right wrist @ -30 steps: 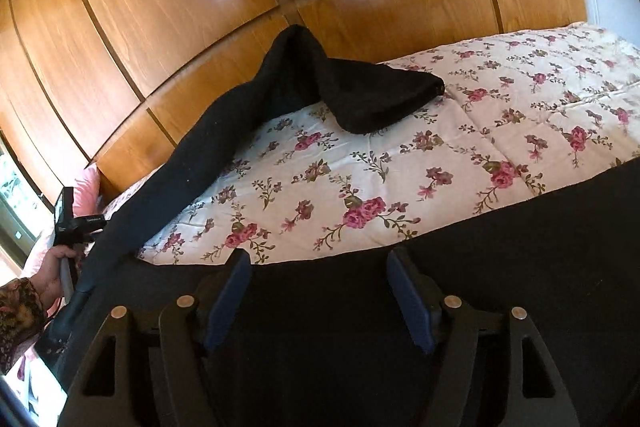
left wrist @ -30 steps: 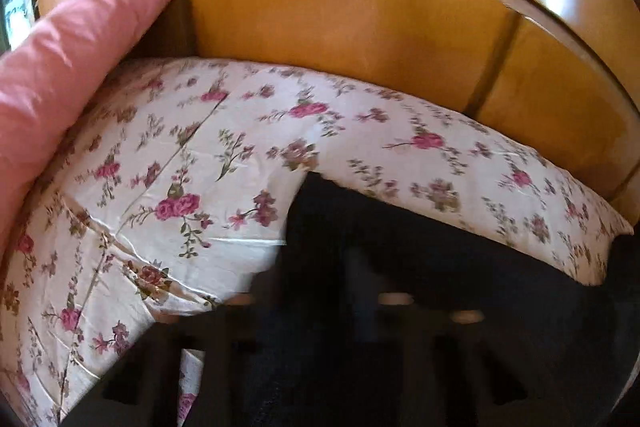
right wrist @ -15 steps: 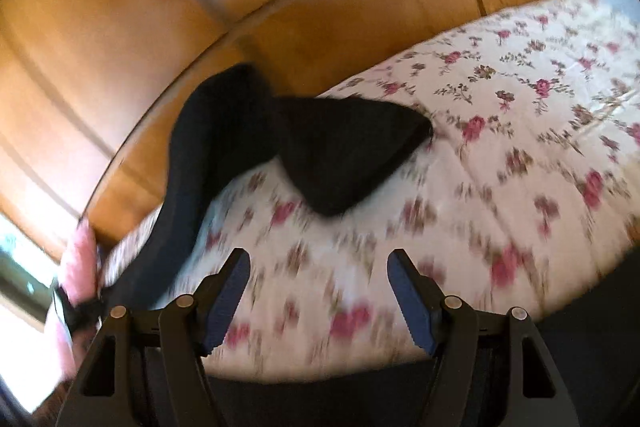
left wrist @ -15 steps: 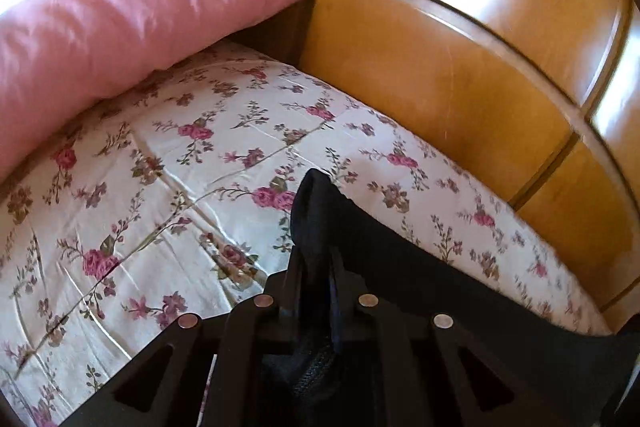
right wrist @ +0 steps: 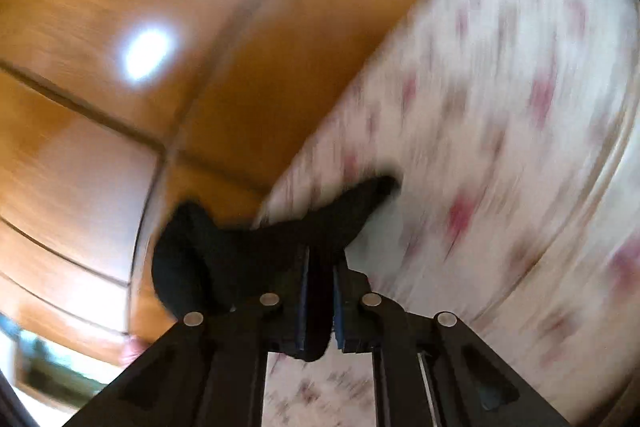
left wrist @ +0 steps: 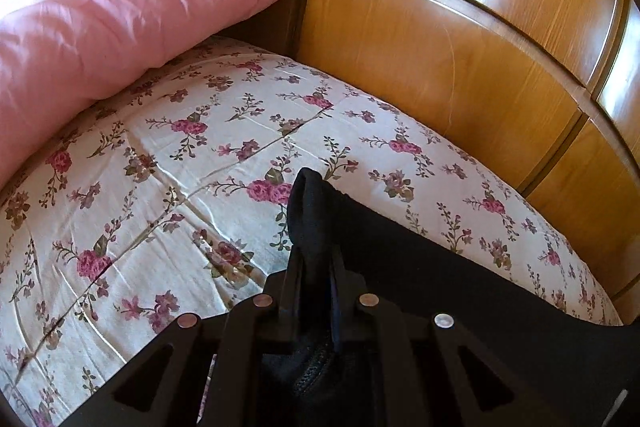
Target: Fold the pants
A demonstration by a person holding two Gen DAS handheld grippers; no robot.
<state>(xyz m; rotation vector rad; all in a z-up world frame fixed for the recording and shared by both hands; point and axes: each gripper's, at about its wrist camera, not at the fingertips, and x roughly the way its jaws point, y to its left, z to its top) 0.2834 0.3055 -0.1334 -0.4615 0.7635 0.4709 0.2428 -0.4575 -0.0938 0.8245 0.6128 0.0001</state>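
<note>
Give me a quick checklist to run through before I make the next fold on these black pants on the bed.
1. Left tool clamped on the black pants: ok, fabric bunches out between its closed fingers.
2. Right tool gripping the pants: ok, its jaws have just closed on dark cloth.
3. Pants free of the pink pillow: ok, they lie apart.
4. Floral bedspread free for laying the fold: ok on the left side.
5. Legs lined up evenly: cannot tell, the right view is blurred.
6. Clearance from the wooden panel: cannot tell.
</note>
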